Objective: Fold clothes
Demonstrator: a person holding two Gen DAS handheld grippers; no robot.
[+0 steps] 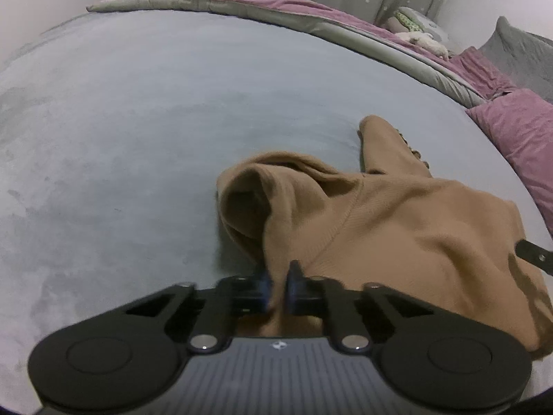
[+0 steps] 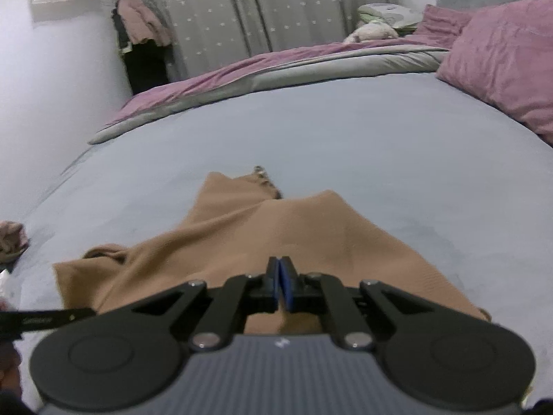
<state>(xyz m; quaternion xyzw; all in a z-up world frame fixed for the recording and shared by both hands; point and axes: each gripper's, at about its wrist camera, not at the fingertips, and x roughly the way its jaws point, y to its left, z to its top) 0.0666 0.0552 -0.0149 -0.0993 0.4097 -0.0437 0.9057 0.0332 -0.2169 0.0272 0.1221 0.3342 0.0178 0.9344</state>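
Left claw and right claw each clench the tan sweater, spread ahead over the bed

A tan sweater is lying on a pale blue-grey sheet, and it is showing the same plain tan, faintly ribbed, in the right wrist view. Behind it, a quilt is showing a mauve-pink face with a grey underside, a pillow is showing the same mauve pink, and grey curtains are showing a scatter of small white stars. Both black grippers are showing blue pads on their fingers.
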